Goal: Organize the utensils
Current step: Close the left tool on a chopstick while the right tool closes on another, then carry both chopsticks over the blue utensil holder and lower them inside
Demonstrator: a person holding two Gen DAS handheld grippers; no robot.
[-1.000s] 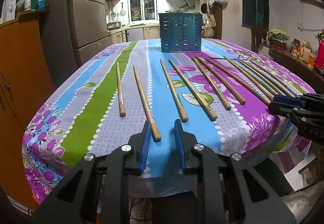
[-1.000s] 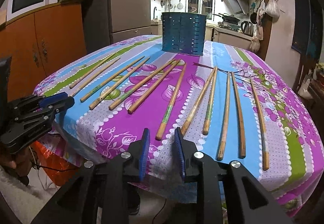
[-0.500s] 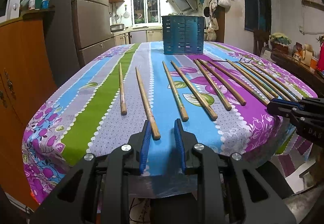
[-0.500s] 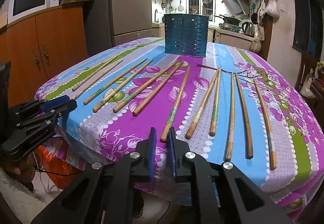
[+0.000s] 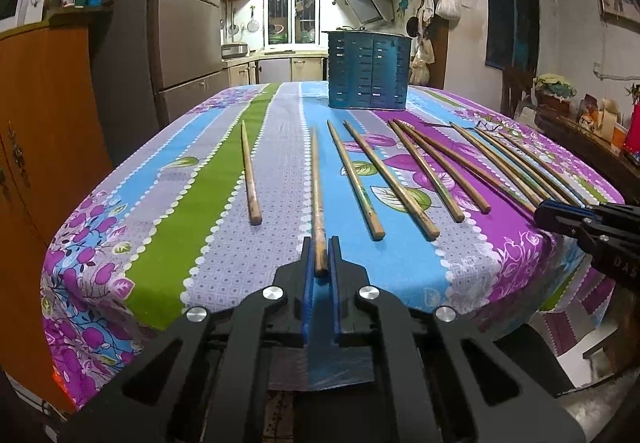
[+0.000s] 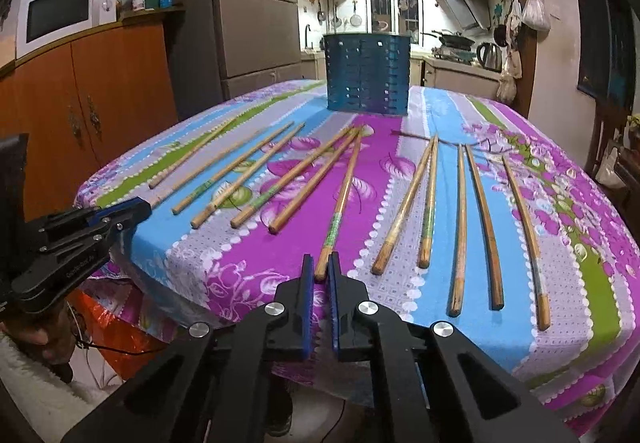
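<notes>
My left claw [image 5: 319, 263] is closed on the near end of one chopstick [image 5: 317, 195]; my right claw [image 6: 319, 271] pinches another chopstick [image 6: 340, 203] (both at the very tips). I should lift level toward the blue holder [image 5: 368, 73] far ahead on the surface [image 5: 224, 243].

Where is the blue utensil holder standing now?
The blue utensil holder stands upright at the table's far end, centre in both wrist views, beyond the chopsticks' thin tips.

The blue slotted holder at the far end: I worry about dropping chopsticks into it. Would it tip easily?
The holder looks tall but broad-based, so probably steady. Its slotted walls suggest it is light; a sideways knock might slide it on the tablecloth.
</notes>
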